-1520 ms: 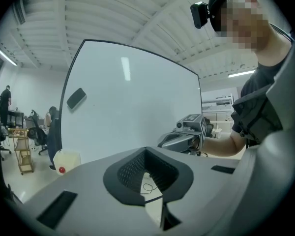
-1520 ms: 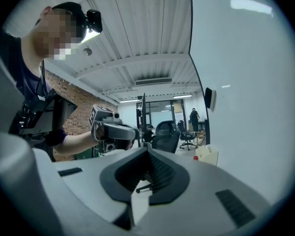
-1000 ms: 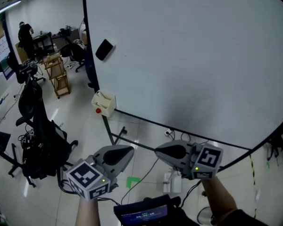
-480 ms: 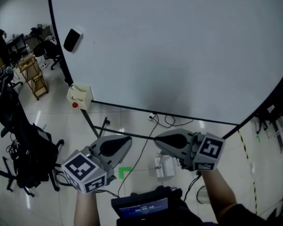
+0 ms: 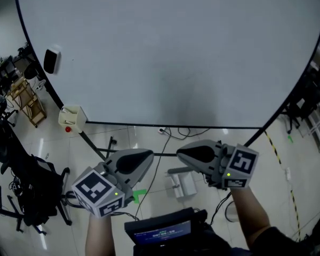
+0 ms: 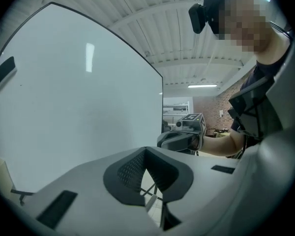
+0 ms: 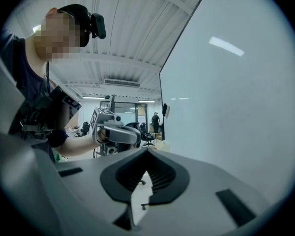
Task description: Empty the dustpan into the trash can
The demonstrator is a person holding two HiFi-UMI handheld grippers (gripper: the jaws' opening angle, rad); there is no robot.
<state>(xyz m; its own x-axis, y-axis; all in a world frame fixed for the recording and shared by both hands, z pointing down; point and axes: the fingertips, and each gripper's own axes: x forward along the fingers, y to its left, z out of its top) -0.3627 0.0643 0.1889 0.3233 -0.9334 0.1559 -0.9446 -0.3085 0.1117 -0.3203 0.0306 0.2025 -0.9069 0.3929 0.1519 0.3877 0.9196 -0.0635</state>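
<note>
No dustpan and no trash can shows in any view. My left gripper (image 5: 145,157) and my right gripper (image 5: 181,154) are held side by side at about waist height, both pointing toward a large whiteboard (image 5: 170,52). Both are shut with nothing between their jaws. In the left gripper view my own jaws (image 6: 146,154) meet at the tips, and the right gripper (image 6: 179,137) shows beyond them. In the right gripper view my jaws (image 7: 147,155) are likewise together, with the left gripper (image 7: 119,132) behind.
The whiteboard stands on a wheeled frame, with a black eraser (image 5: 52,61) stuck on it and a small cream box (image 5: 70,118) at its lower left corner. A black office chair (image 5: 21,180) stands left. Cables, a white power strip (image 5: 182,184) and green floor tape (image 5: 140,195) lie below.
The view has swung to the right: the whiteboard, eraser and cream box have slid left in the head view. Both grippers travelled along with it, staying shut and side by side.
</note>
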